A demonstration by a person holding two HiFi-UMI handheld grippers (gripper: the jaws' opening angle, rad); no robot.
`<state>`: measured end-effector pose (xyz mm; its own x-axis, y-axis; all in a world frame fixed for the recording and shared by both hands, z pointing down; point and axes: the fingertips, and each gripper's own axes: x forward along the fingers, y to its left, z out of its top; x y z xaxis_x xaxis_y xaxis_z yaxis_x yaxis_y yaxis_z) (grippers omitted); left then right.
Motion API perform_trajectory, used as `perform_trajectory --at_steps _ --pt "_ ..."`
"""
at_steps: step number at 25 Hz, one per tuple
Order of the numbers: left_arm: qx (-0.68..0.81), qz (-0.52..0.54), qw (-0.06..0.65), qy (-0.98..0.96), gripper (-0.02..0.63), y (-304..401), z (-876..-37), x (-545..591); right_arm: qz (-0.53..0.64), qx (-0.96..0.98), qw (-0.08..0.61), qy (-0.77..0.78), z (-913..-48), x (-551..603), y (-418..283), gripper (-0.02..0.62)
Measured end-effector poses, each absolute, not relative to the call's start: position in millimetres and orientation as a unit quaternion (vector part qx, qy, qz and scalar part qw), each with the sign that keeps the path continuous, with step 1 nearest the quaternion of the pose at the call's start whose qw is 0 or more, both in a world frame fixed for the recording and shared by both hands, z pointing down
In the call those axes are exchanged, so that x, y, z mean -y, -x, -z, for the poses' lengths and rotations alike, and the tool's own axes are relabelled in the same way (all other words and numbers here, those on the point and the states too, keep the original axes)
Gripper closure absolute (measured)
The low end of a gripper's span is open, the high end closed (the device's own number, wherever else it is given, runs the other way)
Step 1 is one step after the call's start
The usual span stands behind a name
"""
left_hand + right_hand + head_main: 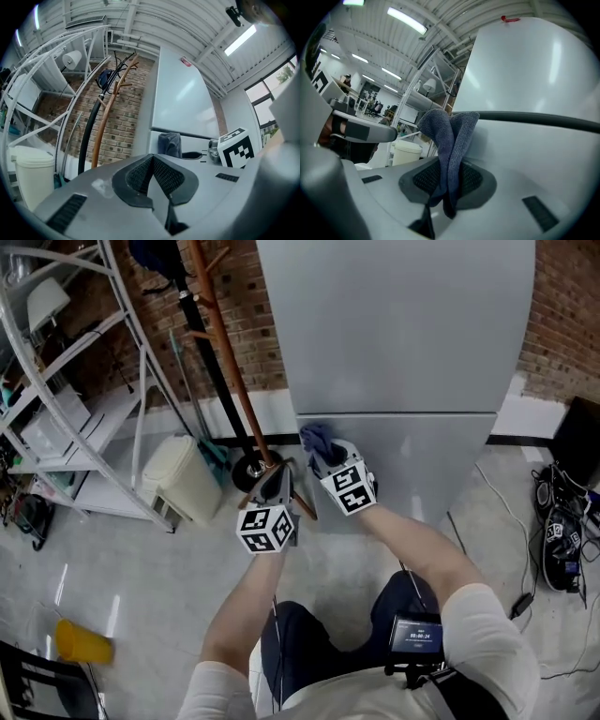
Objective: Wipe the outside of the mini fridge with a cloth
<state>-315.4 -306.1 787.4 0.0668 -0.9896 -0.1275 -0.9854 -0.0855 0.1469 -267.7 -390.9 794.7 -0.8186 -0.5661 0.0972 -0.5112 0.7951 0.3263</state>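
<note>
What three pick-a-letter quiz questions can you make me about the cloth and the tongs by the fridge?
1. Where is the cloth? A) on the floor B) in the right tongs C) on a shelf
2. What colour is the cloth? A) yellow B) red C) blue-grey
3. How are the left tongs? A) shut and empty B) wide open C) shut on a cup
Answers: 1 B, the right tongs pinch it; 2 C, its folds look blue-grey; 3 A, they are closed together with nothing between.
</note>
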Motion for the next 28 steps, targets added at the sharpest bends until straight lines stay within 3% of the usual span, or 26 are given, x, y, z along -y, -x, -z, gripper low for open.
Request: perform_trajectory --at_steps 10,28 --pt "0.651 0.098 0.007 -0.753 0.606 285 -790 325 0.142 0.935 0.085 -0.314 -783 403 222 0.512" --pt "0.587 0.093 0.016 -0.804 0.606 158 -798 383 0.124 0.898 0.088 -0.413 -785 461 28 0.512"
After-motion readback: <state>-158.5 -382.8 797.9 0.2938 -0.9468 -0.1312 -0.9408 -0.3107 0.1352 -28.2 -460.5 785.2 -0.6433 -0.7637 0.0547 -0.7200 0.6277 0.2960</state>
